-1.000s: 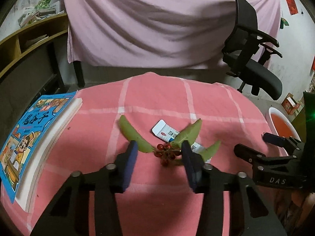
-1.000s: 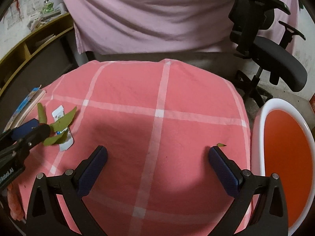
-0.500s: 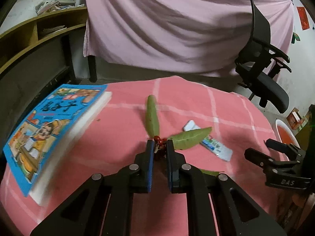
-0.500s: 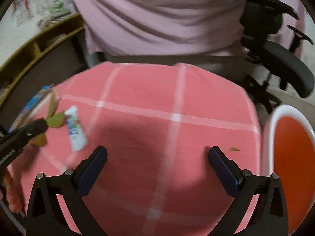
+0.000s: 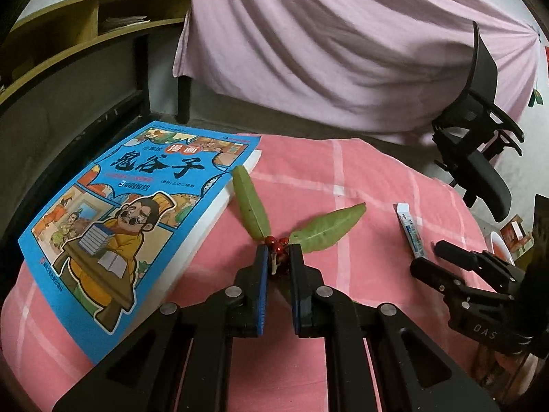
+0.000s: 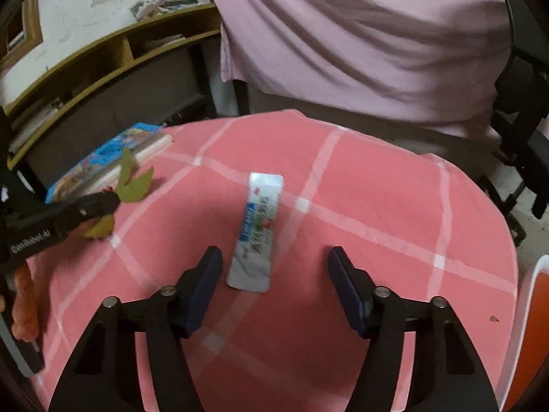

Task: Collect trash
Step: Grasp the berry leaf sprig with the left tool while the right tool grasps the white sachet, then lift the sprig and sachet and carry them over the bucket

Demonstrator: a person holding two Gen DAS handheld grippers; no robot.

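Observation:
A sprig of red berries with green leaves point(image 5: 326, 228) is pinched by its stem in my left gripper point(image 5: 278, 257), which is shut on it just above the pink checked tablecloth point(image 5: 360, 178), beside the book. A white and blue snack wrapper point(image 6: 257, 230) lies flat on the cloth. My right gripper point(image 6: 274, 257) hangs over the wrapper's near end with its jaws closing; the wrapper lies between the fingers, nearer the left one, and neither pad touches it. The left wrist view shows the right gripper point(image 5: 429, 257) at the wrapper point(image 5: 410, 230). The right wrist view shows the left gripper point(image 6: 113, 201) with the sprig point(image 6: 133, 185).
A blue comic book point(image 5: 130, 213) lies along the table's left side. A white bin with an orange inside point(image 6: 538, 309) stands off the table's right edge. A leaf scrap point(image 6: 494, 318) lies near that edge. A black office chair point(image 5: 480, 130) and a pink drape stand behind.
My left gripper shut on the sprig's stem and carried it left toward the book. My right gripper swung left from bare cloth to over the wrapper, and its jaws narrowed.

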